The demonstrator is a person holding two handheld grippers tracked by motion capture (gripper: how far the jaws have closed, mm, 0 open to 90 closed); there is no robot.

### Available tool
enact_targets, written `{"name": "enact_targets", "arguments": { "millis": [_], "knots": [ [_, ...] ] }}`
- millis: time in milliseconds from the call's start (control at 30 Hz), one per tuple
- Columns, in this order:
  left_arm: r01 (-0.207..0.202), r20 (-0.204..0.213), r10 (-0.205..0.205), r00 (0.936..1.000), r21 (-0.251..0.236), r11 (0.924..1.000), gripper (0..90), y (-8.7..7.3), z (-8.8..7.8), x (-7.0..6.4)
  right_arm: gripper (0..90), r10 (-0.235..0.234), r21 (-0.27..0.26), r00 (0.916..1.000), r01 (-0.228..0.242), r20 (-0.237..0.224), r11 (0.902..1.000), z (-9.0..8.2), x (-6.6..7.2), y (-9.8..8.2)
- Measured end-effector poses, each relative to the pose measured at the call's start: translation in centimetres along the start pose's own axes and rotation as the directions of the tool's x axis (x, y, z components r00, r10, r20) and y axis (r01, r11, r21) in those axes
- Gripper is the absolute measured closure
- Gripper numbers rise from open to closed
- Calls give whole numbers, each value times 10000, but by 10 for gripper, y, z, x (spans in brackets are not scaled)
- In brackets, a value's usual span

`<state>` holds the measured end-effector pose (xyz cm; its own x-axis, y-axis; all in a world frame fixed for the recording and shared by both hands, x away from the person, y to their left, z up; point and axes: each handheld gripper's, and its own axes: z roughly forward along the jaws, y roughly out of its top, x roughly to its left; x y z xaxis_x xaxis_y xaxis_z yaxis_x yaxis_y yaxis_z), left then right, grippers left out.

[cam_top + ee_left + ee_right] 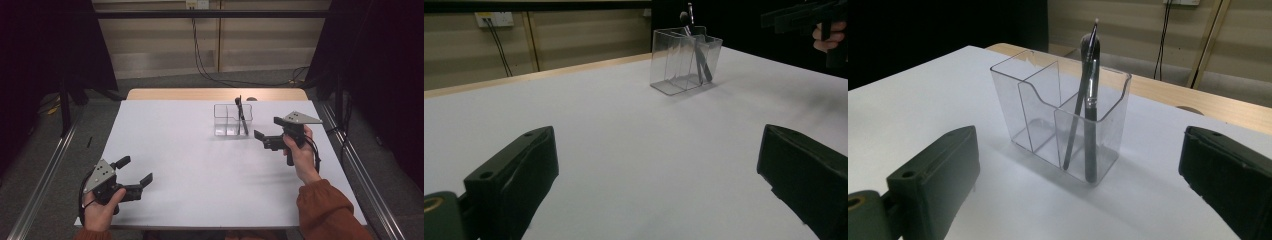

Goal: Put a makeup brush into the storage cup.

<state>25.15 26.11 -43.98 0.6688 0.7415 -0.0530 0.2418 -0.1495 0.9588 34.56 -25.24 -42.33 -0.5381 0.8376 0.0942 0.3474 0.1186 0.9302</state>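
This looks like a lab for filming: a plain white table (pixel 200 165) with black curtains (pixel 50 45) at both sides, metal rails (pixel 45 170) and cables (pixel 210 75) on the floor.

The desk (pixel 190 165) has a white top, with a strip of light wood (pixel 215 94) exposed along its far edge. A small round dark object (pixel 251 99) lies on that strip. Black cables (pixel 200 60) hang down the beige panelled wall (pixel 160 40) from a wall socket (pixel 196 4) and run across the grey floor (pixel 95 120). Black curtains (pixel 45 45) hang on both sides. Metal rails (pixel 45 175) run along the floor beside the desk.
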Motion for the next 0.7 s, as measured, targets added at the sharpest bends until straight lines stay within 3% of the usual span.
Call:
{"name": "enact_targets", "arguments": {
  "millis": [700],
  "knots": [
    [16, -26, -16, 10000, -36, 10000, 31, 0, -1, 0, 28, -52, -220, 9999, 49, -101, 9997, -35, 12, -19]
  ]
}}
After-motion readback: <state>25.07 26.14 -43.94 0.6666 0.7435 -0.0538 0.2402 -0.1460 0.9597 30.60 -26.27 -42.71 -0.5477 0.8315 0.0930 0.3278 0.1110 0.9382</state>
